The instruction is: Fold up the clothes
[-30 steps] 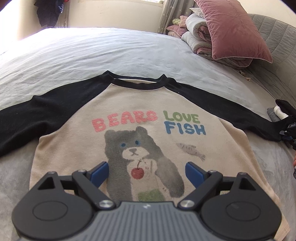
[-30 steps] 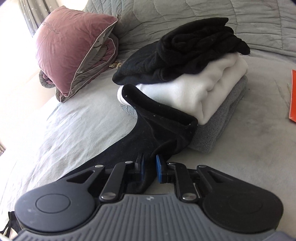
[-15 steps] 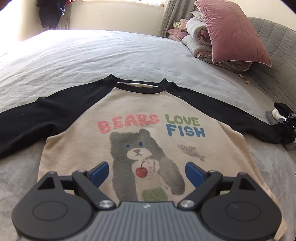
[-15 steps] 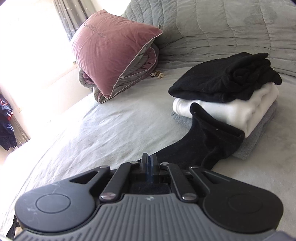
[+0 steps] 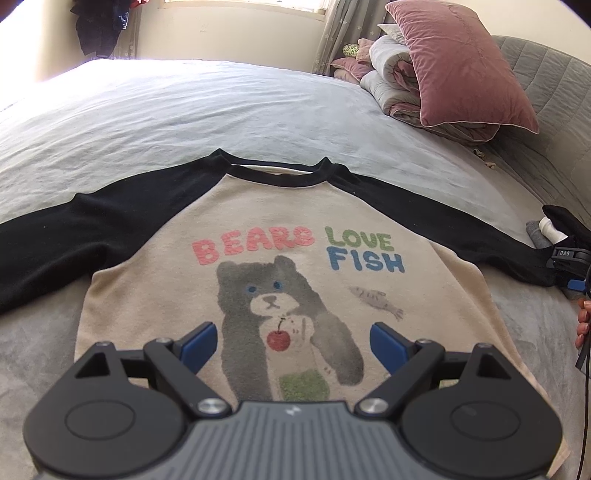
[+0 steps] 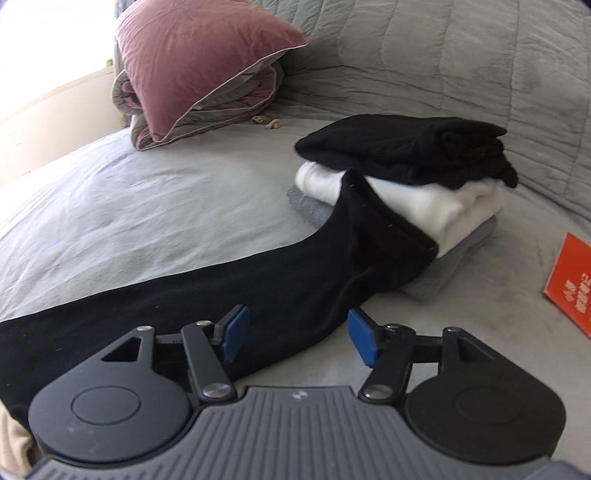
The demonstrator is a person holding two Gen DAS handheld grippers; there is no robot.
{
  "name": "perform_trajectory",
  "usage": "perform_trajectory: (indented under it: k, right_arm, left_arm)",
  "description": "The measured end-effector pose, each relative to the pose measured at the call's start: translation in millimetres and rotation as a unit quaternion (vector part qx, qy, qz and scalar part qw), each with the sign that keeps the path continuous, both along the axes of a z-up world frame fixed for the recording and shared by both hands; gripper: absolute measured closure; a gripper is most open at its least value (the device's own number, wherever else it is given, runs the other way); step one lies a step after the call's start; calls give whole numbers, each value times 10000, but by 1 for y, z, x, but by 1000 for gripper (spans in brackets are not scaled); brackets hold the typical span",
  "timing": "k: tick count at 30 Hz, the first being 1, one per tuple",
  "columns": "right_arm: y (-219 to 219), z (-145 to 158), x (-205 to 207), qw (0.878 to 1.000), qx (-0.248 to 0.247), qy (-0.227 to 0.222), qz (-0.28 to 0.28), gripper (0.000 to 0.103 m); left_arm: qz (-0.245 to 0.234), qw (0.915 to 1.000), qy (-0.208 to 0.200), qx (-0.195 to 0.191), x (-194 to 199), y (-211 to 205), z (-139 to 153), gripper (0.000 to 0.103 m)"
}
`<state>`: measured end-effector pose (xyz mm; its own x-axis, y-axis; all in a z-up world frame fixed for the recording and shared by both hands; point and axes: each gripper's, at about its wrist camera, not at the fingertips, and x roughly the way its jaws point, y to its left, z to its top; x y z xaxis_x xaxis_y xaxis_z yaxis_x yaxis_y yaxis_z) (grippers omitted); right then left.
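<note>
Bed (image 5: 221,103): a wide bed under a pale grey cover, mildly creased, filling most of both views.
Headboard (image 6: 461,55): grey quilted padding rising behind the pile of clothes.
Room: a cream wall and bright window beyond the bed's far edge, with a curtain (image 5: 334,33) at the corner and dark garments (image 5: 99,29) hanging at the far left.
Shirt (image 5: 280,273): spread flat and face up on the bed; collar away from the left camera, hem nearest it. Cream body printed "BEARS LOVE FISH" over a grey bear. The black sleeves stretch out to either side, so its long axis runs cuff to cuff across the bed.
Right sleeve (image 6: 258,288): lies along the bed, its cuff riding up against the folded pile.
Pillow (image 6: 207,55): dusty pink, leaning on a rolled quilt.
Folded pile (image 6: 436,192): black on white on grey.
Left gripper (image 5: 291,341): above the shirt's lower half, fingers spread wide, holding nothing.
Right gripper (image 6: 295,334): fingers parted astride the sleeve, not pinching it.
Orange card (image 6: 570,282): flat at the right edge.
</note>
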<state>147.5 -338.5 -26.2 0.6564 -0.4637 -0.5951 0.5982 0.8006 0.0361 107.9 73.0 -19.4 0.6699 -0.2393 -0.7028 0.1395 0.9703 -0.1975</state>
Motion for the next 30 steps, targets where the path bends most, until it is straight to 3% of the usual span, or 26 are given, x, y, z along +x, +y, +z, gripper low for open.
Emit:
perform_trajectory:
  k: [13,17,25,30]
  right_arm:
    - [-48,-6,-3,9941,-962,91,-486,40]
    - [-50,-9,-3,9940,-1002,69,-433,42]
    - [-51,-7,-6,9929,-1042,71,-575,68]
    - [-55,-7,-9,9937,-942,42,-607,78]
  left_arm:
    - [-113,9998,91,139,3,-11,-8,12]
    - [-126,9997,106,187,4,-13,-9,13]
    - [-145,9996,97,212,3,-15,-10,12]
    - [-143,9996,97,202,3,-15,-9,12]
